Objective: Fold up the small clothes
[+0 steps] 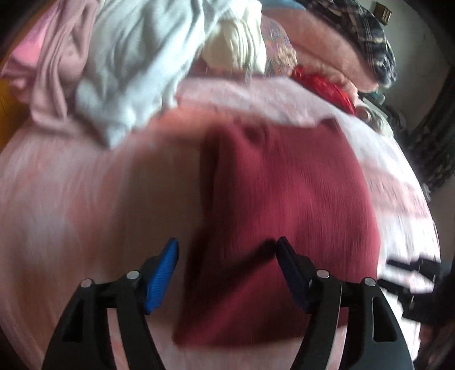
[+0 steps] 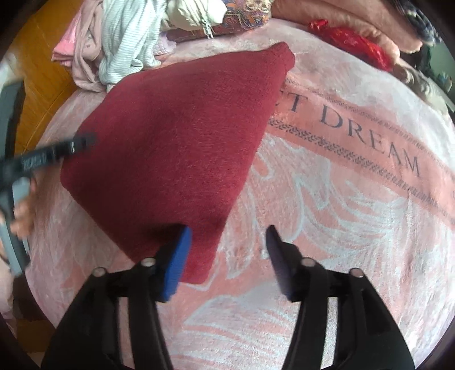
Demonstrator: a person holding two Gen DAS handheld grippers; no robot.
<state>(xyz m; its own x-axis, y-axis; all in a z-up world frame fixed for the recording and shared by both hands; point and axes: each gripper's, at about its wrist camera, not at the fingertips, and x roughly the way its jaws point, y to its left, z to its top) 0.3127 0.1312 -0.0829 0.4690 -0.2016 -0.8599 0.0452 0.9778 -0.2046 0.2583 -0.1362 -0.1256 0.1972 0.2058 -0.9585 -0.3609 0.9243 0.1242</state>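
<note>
The right gripper [image 2: 227, 256] is hanging over the pink blanket [image 2: 327, 227] with its jaws standing apart and nothing between them; the left blue pad [image 2: 175, 263] is sitting just over the near corner of the dark red knitted garment [image 2: 176, 148], but not pinching it. That garment is lying folded flat on the blanket, its near corner pointing towards the right gripper and its far corner reaching towards the clothes pile.

The left gripper [image 1: 227, 273] is also showing parted jaws, poised above the near part of the same red garment [image 1: 278, 199], with cloth below the gap but no pad pressing on it. The left wrist view is blurring heavily, so fine detail there is hard to tell. In the right wrist view the left gripper [image 2: 57, 150] is appearing at the garment's left edge as a dark smear, with a hand [image 2: 24, 213] behind it.

To the right of the garment the blanket is showing printed letters [image 2: 369, 136] reading DREAM. Farther off, a heap of unfolded clothes is crowding the far-left edge: a pale striped garment [image 2: 125, 39] lying over a dusty pink one [image 2: 85, 57], with a cream piece [image 2: 193, 14] beside them. A patterned cushion [image 2: 247, 14] is sitting behind, and a crumpled red item [image 2: 349, 42] is lying at the far right against a pink folded cover [image 2: 341, 20]. An orange wooden floor [image 2: 42, 71] is showing beyond the bed's left edge.
</note>
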